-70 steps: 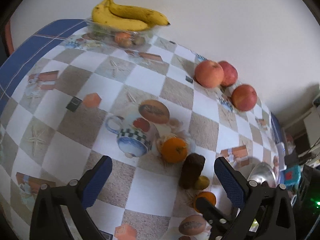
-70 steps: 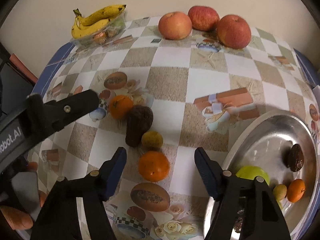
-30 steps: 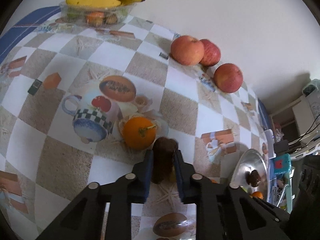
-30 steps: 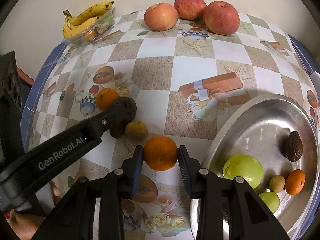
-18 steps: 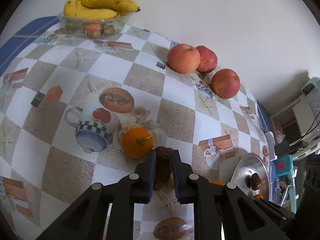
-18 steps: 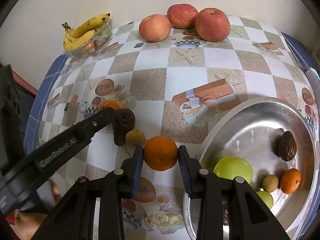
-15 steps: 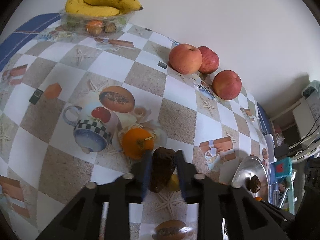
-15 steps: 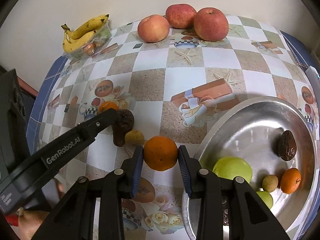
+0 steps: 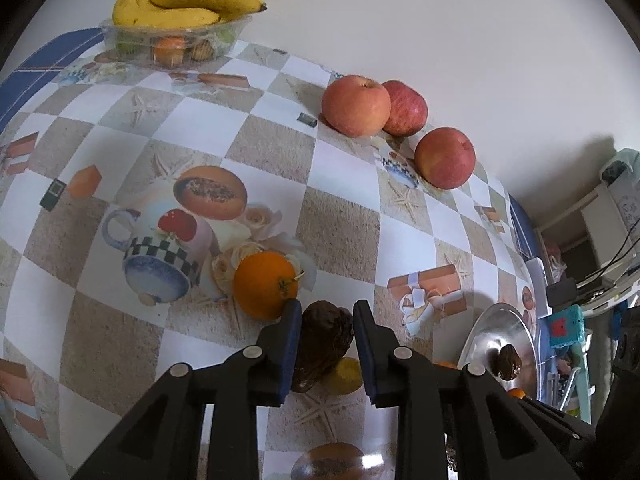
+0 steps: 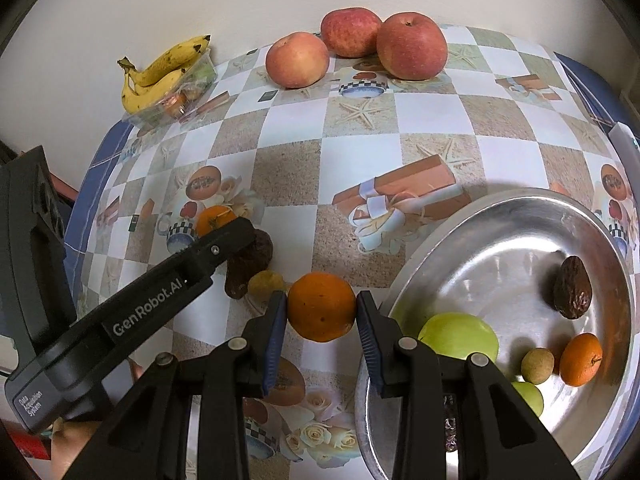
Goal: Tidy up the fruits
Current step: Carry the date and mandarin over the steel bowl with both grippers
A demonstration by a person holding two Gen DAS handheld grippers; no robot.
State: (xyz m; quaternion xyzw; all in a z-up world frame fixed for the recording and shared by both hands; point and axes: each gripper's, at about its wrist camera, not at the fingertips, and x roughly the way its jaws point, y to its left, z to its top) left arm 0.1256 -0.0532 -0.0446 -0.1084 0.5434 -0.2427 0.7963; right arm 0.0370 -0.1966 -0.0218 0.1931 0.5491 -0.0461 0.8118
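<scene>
Here the worktop point(image 9: 340, 196) wears a glossy checked oilcloth of white and sandy squares printed with cups, starfish and parcels, pushed against a plain pale wall point(image 9: 420, 20). At far left, a clear plastic tray point(image 9: 172, 38) carries yellow bananas point(image 9: 180, 4); further right three red-yellow apples point(image 10: 352, 46) sit along the wall. The left tongs point(image 9: 325, 344) pinch a wrinkled dark brown fruit point(image 9: 322, 340), with an orange point(image 9: 265, 283) just left of it and a small yellowish fruit point(image 9: 344, 376) beside it. The right tongs point(image 10: 322, 322) pinch a round bright orange fruit point(image 10: 322, 306) near the rim of a shiny metal bowl point(image 10: 500, 248), which holds green, brown and orange fruits.
</scene>
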